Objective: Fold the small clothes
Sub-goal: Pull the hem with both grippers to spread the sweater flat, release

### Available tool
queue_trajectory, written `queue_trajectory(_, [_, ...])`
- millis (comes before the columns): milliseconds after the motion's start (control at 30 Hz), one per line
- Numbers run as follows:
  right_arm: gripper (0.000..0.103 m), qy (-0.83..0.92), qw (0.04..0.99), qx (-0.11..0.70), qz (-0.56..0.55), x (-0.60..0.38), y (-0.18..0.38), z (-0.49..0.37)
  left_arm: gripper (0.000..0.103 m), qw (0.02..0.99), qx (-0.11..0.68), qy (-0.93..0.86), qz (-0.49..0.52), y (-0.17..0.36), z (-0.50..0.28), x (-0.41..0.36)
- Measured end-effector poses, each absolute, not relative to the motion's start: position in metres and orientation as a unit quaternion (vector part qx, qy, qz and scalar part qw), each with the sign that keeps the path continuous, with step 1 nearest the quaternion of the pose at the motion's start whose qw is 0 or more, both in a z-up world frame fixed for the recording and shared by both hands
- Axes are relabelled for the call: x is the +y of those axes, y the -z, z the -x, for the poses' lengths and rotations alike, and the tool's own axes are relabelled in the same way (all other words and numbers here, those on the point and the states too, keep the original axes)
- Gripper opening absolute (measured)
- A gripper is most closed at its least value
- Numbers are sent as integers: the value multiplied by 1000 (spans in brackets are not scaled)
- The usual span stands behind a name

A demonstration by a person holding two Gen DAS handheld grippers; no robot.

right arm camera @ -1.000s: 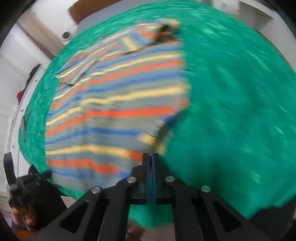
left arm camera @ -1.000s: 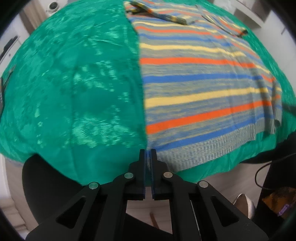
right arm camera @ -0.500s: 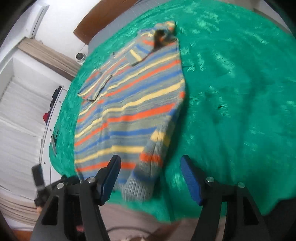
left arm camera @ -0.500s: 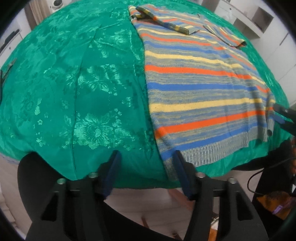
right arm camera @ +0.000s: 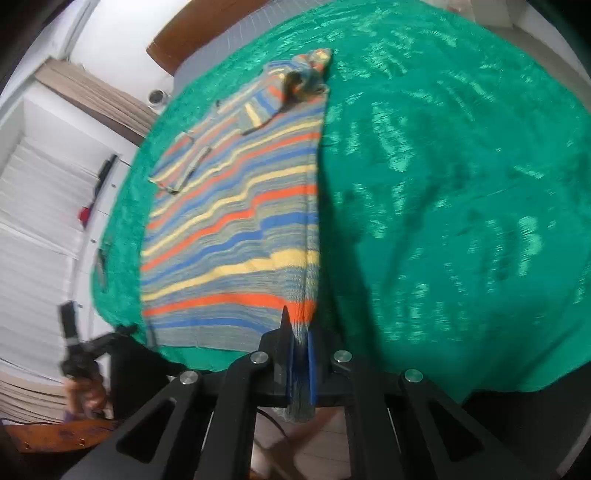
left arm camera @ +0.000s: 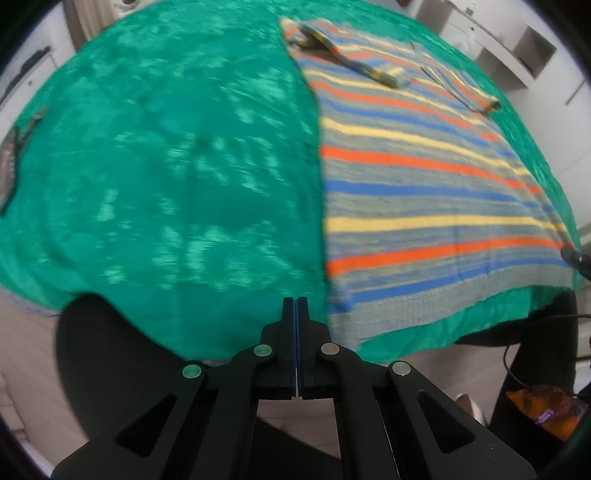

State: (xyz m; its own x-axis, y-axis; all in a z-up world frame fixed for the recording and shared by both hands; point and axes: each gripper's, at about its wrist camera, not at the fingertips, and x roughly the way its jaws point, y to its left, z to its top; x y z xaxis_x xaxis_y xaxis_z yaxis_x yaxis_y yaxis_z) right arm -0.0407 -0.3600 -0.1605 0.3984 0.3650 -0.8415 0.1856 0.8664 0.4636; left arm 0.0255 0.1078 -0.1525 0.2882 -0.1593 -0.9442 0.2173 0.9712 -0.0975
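Shiny green patterned bedspread (left arm camera: 166, 166), spread wide ahead of the tool and hanging over the near edge. White open-shelf cabinet (left arm camera: 517, 48) far ahead to the right. Orange crumpled bag (left arm camera: 546, 406) low to the right, on the floor. In the other view: brown wooden headboard (right arm camera: 207, 33) far ahead, white slatted wardrobe doors (right arm camera: 33, 240) to the left.

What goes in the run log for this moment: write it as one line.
step: fold | left tongs: shut, empty | right tongs: shut on hem corner of striped knitted sweater | surface: green patterned cloth
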Motion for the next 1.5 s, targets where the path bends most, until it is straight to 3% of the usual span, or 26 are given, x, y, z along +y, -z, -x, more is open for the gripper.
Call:
queue_trajectory(267, [5,-44,795,567,-211,-356,164,50,0,796,595,111,-14,148,-16,132])
queue_trajectory(300, [5,-42,796,564,-214,-357,166,49,5,793,596,126,10,149,-17,131])
queue_trajectory(333, [5,-42,797,563,-217,-361,165,49,12,791,598,131,22,152,-18,127])
queue_trajectory(400, [5,-43,797,558,-228,-361,167,47,56,785,600,150,37,157,-21,114])
queue_trajectory(467, [5,-46,803,554,-216,-356,164,42,68,793,590,150,29,161,-23,98])
queue_trajectory(533, [5,-51,807,551,-207,-352,161,40,67,787,595,160,24,166,-26,81])
queue_trajectory(567, [5,-54,809,549,-203,-351,159,39,53,783,600,163,22,172,-28,76])
queue_trajectory(600, [5,-55,810,548,-202,-350,159,38,10,775,610,162,16,180,-31,69])
queue_trajectory(667, [5,-54,809,549,-202,-352,160,38,0,762,631,145,1,197,-36,59])
queue_trajectory(967, [4,-41,790,577,-203,-350,145,61,0,795,590,131,-51,141,-16,93])
queue_trajectory(1267, [4,-5,766,616,-182,-335,209,56,0,766,630,84,-95,196,-29,78])
queue_trajectory(1500, [4,2,772,613,-167,-330,212,55,1,769,630,72,-81,202,-37,75])
